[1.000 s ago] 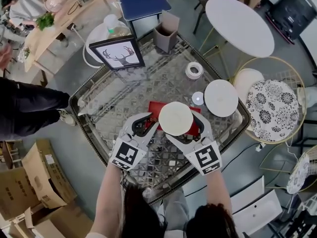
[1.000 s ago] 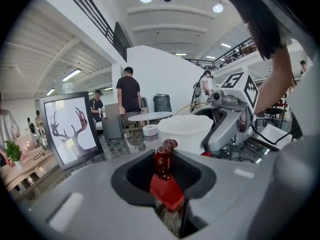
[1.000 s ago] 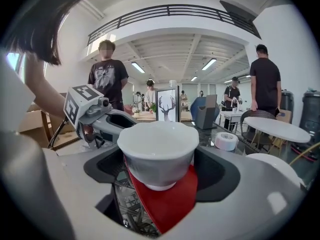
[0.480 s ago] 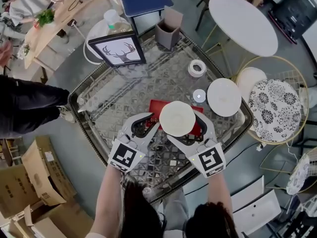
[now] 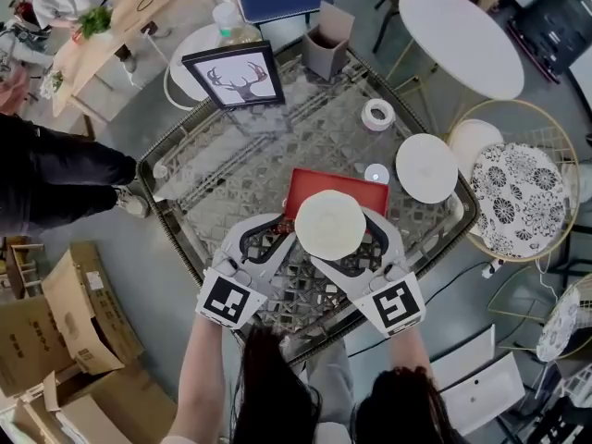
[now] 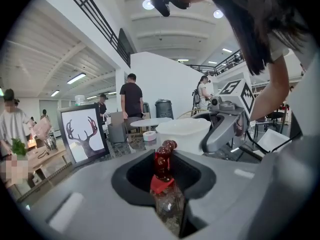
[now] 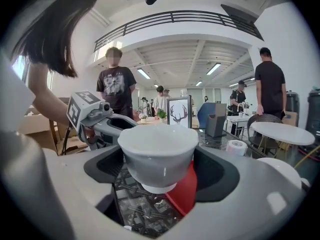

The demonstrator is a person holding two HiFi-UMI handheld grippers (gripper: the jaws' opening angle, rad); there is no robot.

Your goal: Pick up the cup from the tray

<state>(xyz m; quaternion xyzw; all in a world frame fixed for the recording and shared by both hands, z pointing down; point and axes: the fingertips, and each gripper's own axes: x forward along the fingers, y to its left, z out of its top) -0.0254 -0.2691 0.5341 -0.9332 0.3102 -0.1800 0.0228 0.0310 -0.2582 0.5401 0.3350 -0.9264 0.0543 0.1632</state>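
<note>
The white cup point(image 5: 329, 225) hangs above the glass table point(image 5: 222, 178), just in front of the near edge of the red tray point(image 5: 338, 189). My right gripper point(image 5: 339, 236) is shut on it, one jaw on each side. In the right gripper view the cup point(image 7: 157, 151) fills the space between the jaws of my right gripper point(image 7: 157, 170), with a corner of the tray point(image 7: 184, 194) below it. My left gripper point(image 5: 280, 230) sits just left of the cup, shut with nothing in it. In its own view, the left gripper point(image 6: 165, 160) shows the tips together and the cup point(image 6: 182, 134) to the right.
A framed deer picture point(image 5: 236, 75) stands at the table's far side. A tape roll point(image 5: 377, 114), a small round lid point(image 5: 375, 173) and a white plate point(image 5: 426, 167) lie to the right. A wire chair point(image 5: 523, 197) and cardboard boxes point(image 5: 74, 303) flank the table. A person point(image 5: 55, 183) stands at the left.
The right gripper has drawn the cup back toward the table's near edge, uncovering most of the red tray. The left gripper has moved back alongside it.
</note>
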